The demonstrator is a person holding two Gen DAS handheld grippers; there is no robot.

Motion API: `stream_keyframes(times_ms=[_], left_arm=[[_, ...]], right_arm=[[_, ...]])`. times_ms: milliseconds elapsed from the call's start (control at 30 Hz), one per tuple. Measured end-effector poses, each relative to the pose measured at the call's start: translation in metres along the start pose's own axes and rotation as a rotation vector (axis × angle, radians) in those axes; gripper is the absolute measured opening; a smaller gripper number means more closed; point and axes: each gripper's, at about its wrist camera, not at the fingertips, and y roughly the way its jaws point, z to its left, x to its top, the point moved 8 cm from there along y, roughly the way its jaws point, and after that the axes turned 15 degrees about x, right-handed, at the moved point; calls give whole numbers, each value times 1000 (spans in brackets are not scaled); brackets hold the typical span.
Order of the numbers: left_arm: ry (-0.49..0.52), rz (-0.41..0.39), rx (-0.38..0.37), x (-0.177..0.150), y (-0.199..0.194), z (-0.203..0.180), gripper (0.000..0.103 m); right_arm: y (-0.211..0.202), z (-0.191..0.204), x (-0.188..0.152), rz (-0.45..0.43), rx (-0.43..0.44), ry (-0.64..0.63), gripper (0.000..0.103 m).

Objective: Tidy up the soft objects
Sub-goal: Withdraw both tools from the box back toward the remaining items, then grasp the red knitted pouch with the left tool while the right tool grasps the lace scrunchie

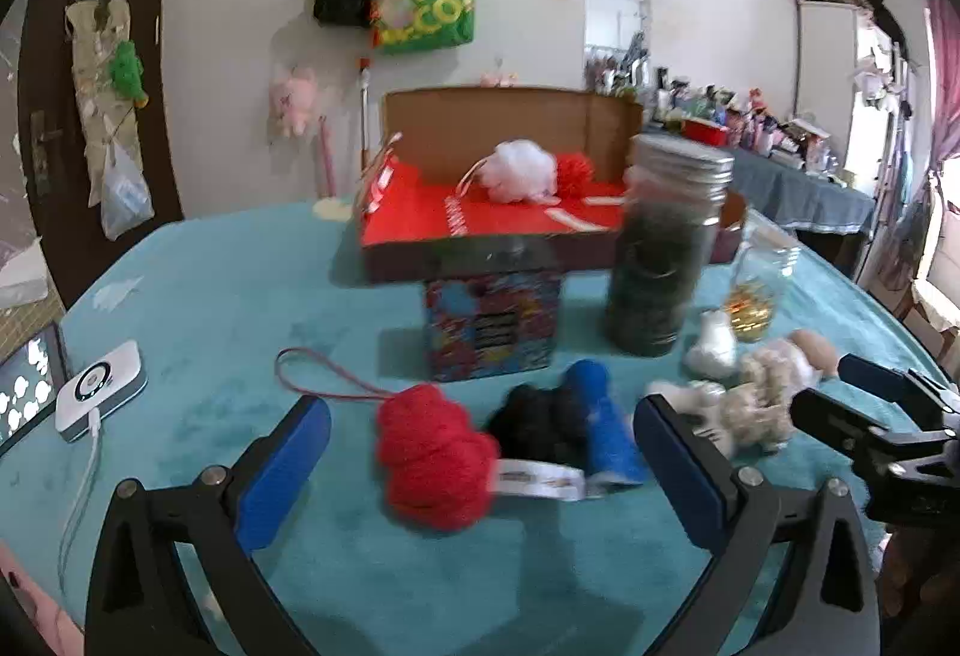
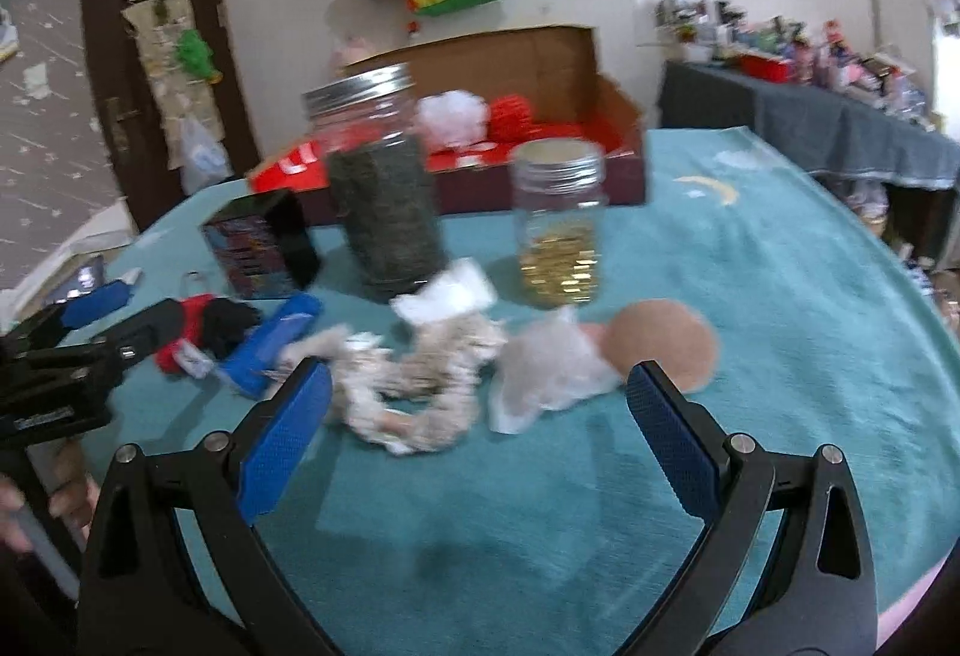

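Both of our claws hang spread and empty above the teal worktop (image 1: 210,308). The left claw (image 1: 480,452) brackets a red pompom (image 1: 432,461), with a black soft lump (image 1: 534,425) and a blue roll (image 1: 603,428) touching one another at its 2 o'clock. The right claw (image 2: 477,404) faces a beige fuzzy toy (image 2: 414,392), a white crumpled piece (image 2: 546,374) at the toy's 3 o'clock, and a tan round pad (image 2: 666,344) beyond that. A white pompom (image 1: 519,170) and a second red one (image 1: 576,173) already lie in the open cardboard box (image 1: 498,128) at 12 o'clock, so we judge that box to be the goal.

The risks, as we see them:
- The red pompom's loop cord (image 1: 324,374) trails toward 10 o'clock and could snag as we lift it.
- The dark-filled jar (image 2: 384,200) and the jar of gold pieces (image 2: 558,224) stand between the soft things and the box; a low carry could topple either.
- Closing on the red pompom may also pinch its white tag (image 1: 537,479) or the neighbouring black lump.
- Our claws work near each other and could collide.
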Motion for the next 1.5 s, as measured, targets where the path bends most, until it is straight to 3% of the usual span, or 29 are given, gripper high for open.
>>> stream_keyframes(times_ms=[133, 233, 333, 367, 400, 467, 500, 633, 667, 833, 1100, 1500], left_arm=[[0, 47, -4, -5, 13, 8, 103], [3, 57, -9, -8, 19, 13, 100], [8, 66, -7, -12, 23, 19, 91], [8, 73, -13, -13, 26, 20, 86], [15, 89, -20, -16, 29, 21, 71], [22, 132, -96, -21, 36, 15, 50], [18, 140, -114, -23, 37, 13, 48], [24, 88, -100, -19, 24, 11, 46], [18, 79, -106, -16, 20, 10, 46], [21, 22, -155, -2, -4, 1, 46], [64, 5, -319, 11, -18, -47, 46], [98, 30, -375, 10, -11, -83, 46]], right_arm=[[14, 12, -1, 40, 26, -27, 100], [19, 19, -3, 45, 38, -45, 93], [23, 24, -6, 66, 60, -64, 78], [25, 26, -8, 74, 76, -67, 65], [27, 26, -11, 86, 85, -74, 47], [32, 28, -17, 109, 92, -87, 42], [31, 29, -18, 101, 94, -101, 29], [23, 32, -12, 56, 126, -101, 23], [19, 34, -9, 43, 122, -112, 14], [7, 35, 5, 1, 118, -131, 13], [-2, 32, 19, -32, 146, -116, 13], [2, 29, 21, -26, 183, -97, 13]])
